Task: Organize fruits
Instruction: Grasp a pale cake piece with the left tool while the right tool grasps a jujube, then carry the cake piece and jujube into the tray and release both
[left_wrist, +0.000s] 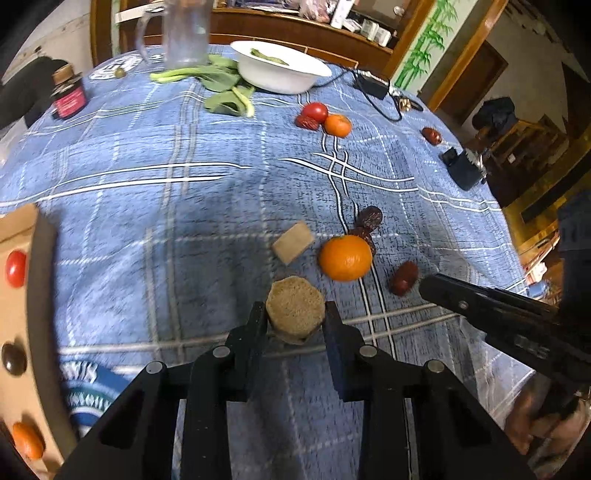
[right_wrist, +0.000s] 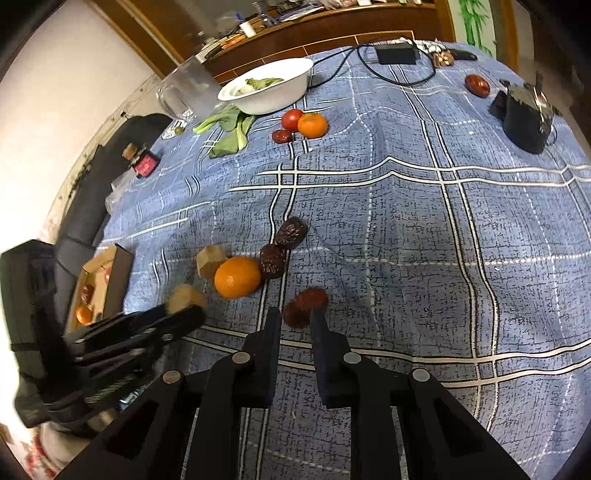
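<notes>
White bowl (left_wrist: 291, 79), glass jug (left_wrist: 184, 33), black adapter (right_wrist: 397, 53) on blue cloth (left_wrist: 184, 155)

No legible txt anywhere. Round blue-white emblem (left_wrist: 90, 391) printed on the cloth at approx 7 o'clock has lettering (too blurred to read); red jar label (left_wrist: 70, 101) likewise unreadable.

Matte black jaws (silver pivot pins); angular linkages.

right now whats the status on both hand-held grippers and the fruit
Left hand-held gripper shut on brown cake. Right hand-held gripper shut on red date. Orange and two dark dates loose on cloth, clear of both.
</notes>
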